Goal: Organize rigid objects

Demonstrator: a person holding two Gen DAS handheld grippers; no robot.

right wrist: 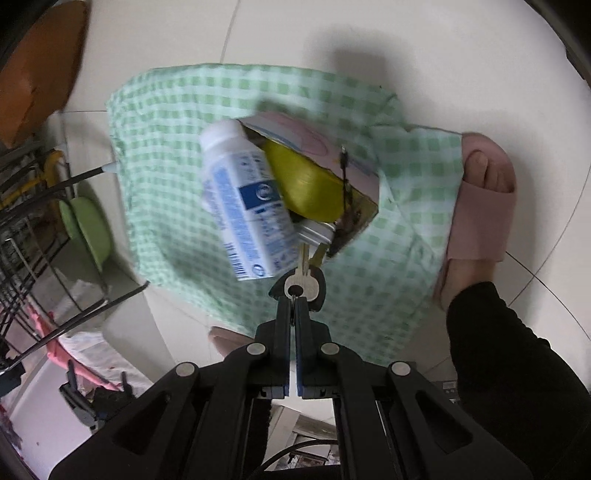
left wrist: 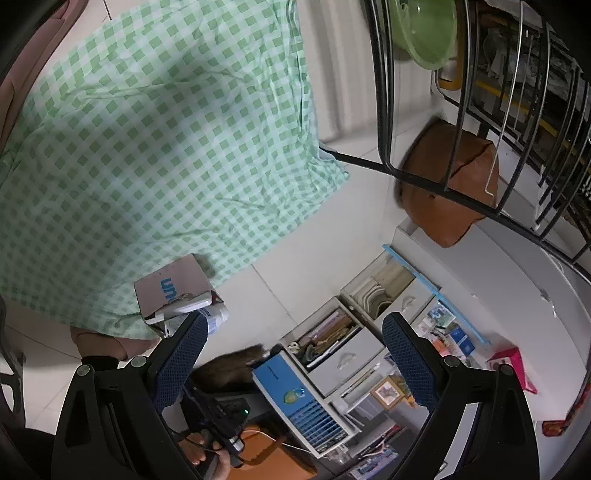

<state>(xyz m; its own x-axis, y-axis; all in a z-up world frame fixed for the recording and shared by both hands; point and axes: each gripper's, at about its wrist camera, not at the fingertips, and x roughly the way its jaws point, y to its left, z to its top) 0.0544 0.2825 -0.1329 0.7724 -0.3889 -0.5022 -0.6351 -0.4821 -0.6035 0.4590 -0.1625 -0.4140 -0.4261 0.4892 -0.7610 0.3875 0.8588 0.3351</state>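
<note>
In the right wrist view my right gripper is shut on the head of a silver key. Its blade points at an open cardboard box lying on a green checked cloth. The box holds a white and blue bottle, a yellow spool and a small metal tin. In the left wrist view the same box and bottle lie at the cloth's edge, beyond the left finger. My left gripper stands open with nothing between its fingers.
A foot in a pink slipper rests on the cloth's right edge. Grey desk drawers stuffed with papers and a blue box sit below the left gripper. A black wire rack, a green bowl and a brown cushion stand nearby.
</note>
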